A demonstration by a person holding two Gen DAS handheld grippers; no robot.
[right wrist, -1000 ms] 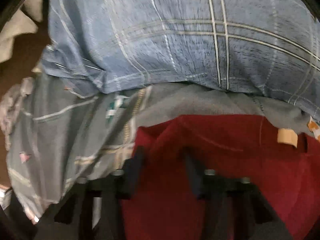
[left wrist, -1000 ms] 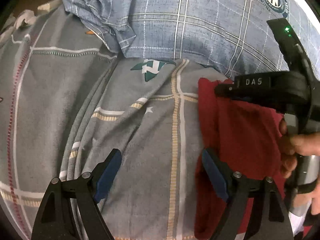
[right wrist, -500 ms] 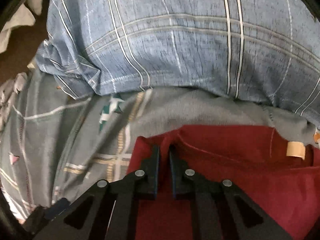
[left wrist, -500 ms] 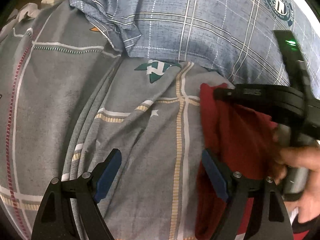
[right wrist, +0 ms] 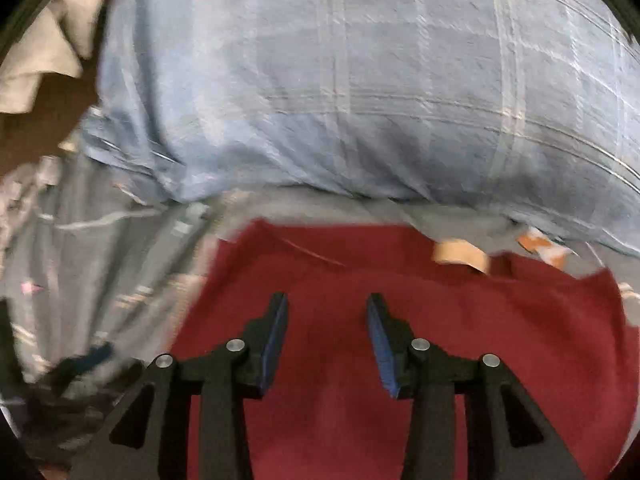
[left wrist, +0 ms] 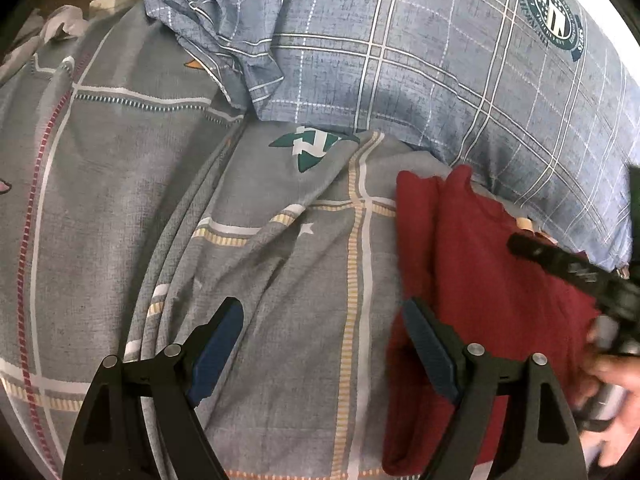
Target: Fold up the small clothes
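A dark red garment [left wrist: 480, 280] lies on the grey patterned bedsheet [left wrist: 280, 260], with a fold standing along its left edge. In the right wrist view the red garment [right wrist: 360, 340] shows a tan neck label [right wrist: 460, 254] at its far edge. My left gripper [left wrist: 324, 320] is open and empty, its right finger at the garment's left edge. My right gripper [right wrist: 328, 320] is open above the garment, holding nothing; it also shows in the left wrist view [left wrist: 568, 268], held by a hand over the garment's right side.
A blue plaid pillow [left wrist: 420, 60] with a round emblem [left wrist: 554, 16] lies just beyond the garment; it fills the top of the right wrist view [right wrist: 360, 80]. A pale cloth [right wrist: 36, 64] lies at far left.
My right gripper, shut on the garment's left edge half a second ago, has opened and pulled back to the right. The garment's left part now lies folded over. The left gripper has stayed open.
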